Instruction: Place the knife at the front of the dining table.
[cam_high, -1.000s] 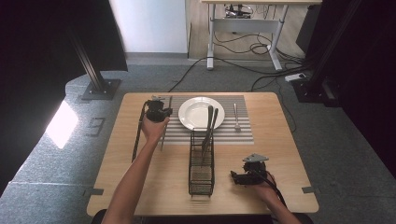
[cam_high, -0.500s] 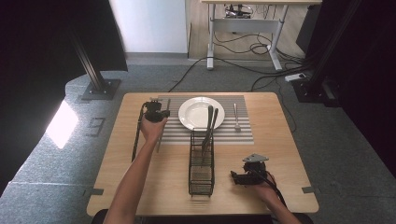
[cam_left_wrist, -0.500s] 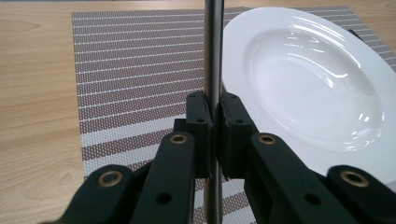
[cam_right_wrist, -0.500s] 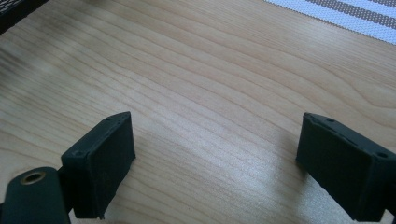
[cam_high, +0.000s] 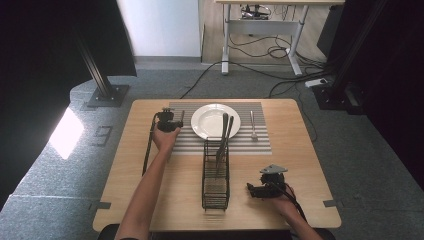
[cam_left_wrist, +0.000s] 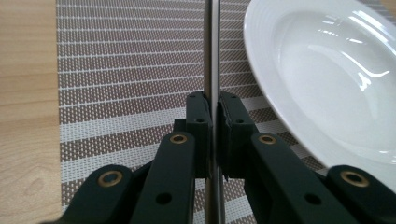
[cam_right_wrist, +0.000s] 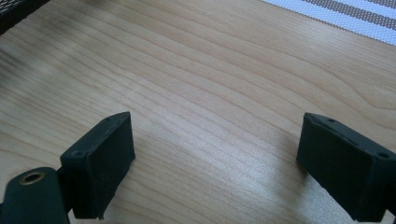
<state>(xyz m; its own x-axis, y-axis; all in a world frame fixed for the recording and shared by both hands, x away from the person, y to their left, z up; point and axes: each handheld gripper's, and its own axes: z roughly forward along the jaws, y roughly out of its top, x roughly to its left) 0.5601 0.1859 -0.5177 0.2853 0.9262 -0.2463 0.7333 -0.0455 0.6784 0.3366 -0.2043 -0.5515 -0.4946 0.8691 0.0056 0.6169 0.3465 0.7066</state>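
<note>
Left tool (cam_left_wrist: 212, 135) is clamping a thin metal utensil (cam_left_wrist: 211, 56) lying on the mat (cam_left_wrist: 130, 70) just beside the plate (cam_left_wrist: 327, 79), risking a pivot and clink against the rim; right tool (cam_right_wrist: 219, 163) is resting agape, empty, over bare tabletop (cam_right_wrist: 210, 70).

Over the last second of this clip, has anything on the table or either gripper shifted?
Nothing visibly changed. The left gripper stays shut on a thin metal utensil lying on the striped placemat beside the white plate. The right gripper stays open over bare table near the wire caddy. The fork lies where it did.
</note>
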